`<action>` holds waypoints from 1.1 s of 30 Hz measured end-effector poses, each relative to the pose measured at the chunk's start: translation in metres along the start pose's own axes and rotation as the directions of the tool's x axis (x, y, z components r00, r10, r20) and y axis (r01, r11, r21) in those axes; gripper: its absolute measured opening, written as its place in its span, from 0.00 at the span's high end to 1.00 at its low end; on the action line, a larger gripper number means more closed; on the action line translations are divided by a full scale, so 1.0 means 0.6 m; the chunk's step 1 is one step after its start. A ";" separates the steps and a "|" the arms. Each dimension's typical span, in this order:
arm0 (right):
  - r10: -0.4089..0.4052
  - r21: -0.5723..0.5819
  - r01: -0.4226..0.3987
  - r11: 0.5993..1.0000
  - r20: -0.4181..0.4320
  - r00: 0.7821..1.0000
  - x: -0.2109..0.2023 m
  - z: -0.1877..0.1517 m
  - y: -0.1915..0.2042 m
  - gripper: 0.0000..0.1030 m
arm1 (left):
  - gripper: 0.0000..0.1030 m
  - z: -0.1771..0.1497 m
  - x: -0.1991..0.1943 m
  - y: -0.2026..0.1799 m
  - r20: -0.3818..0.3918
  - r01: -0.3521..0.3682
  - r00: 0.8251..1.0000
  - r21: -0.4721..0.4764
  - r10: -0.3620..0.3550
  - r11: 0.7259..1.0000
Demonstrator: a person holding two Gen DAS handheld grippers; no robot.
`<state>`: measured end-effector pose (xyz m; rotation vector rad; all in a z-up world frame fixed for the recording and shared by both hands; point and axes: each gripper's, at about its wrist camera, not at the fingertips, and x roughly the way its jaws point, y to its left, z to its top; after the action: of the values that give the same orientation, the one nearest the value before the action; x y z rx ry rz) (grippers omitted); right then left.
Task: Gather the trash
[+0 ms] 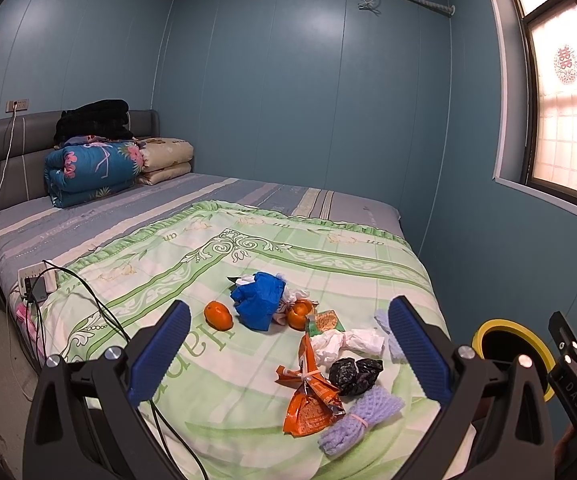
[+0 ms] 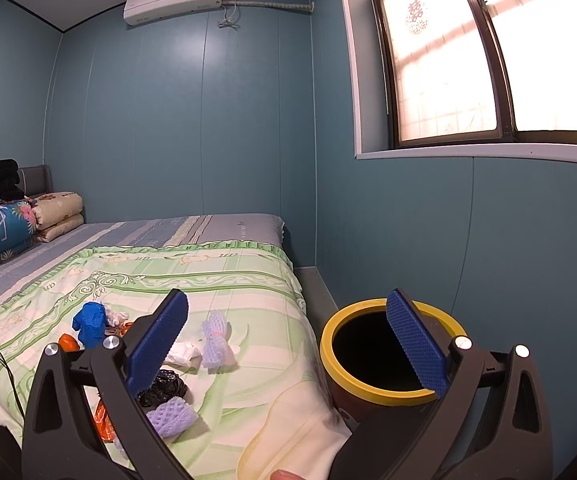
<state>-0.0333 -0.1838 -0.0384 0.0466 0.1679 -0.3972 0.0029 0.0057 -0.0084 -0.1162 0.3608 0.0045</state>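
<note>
Here, trash ahead of left claw, seemingly untouched, jaws apart.

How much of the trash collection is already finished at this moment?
Nothing looks collected yet. The left gripper and right gripper are both open and hold nothing. The yellow-rimmed bin beside the bed shows only a dark inside. Left on the green quilt: orange wrapper, black bag, white tissue, purple foam nets, blue bag.

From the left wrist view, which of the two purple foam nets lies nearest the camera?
The purple foam net tied with a band, beside the orange wrapper; the other net lies farther back.
</note>
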 end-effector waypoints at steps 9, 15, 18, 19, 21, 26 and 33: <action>0.001 0.001 -0.001 1.000 -0.001 1.000 0.000 -0.001 -0.001 0.08 | 0.07 0.002 0.002 -0.003 -0.006 0.003 1.000 -0.001 -0.003 1.000; 0.002 0.002 -0.002 1.000 -0.002 1.000 0.000 -0.001 -0.001 0.08 | 0.07 0.001 0.003 -0.005 -0.009 0.005 1.000 -0.001 -0.005 1.000; 0.001 0.003 -0.001 1.000 -0.001 1.000 0.001 -0.001 -0.001 0.08 | 0.07 0.001 0.003 -0.004 -0.011 0.008 1.000 -0.002 -0.008 1.000; 0.001 0.003 -0.001 1.000 -0.002 1.000 0.001 -0.001 -0.001 0.08 | 0.07 0.001 0.004 -0.005 -0.012 0.008 1.000 -0.003 -0.008 1.000; 0.001 0.003 -0.001 1.000 -0.002 1.000 0.001 -0.001 -0.001 0.08 | 0.07 0.001 0.004 -0.004 -0.012 0.008 1.000 -0.002 -0.008 1.000; 0.001 0.003 -0.001 1.000 -0.002 1.000 0.001 0.000 -0.001 0.08 | 0.07 0.002 0.004 -0.005 -0.012 0.007 1.000 -0.001 -0.007 1.000; 0.002 0.004 -0.002 1.000 -0.004 1.000 0.001 -0.001 -0.001 0.08 | 0.07 0.002 0.004 -0.006 -0.013 0.010 1.000 -0.003 -0.010 1.000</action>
<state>-0.0330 -0.1844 -0.0389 0.0512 0.1711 -0.3959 0.0056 0.0025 -0.0078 -0.1206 0.3735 -0.0055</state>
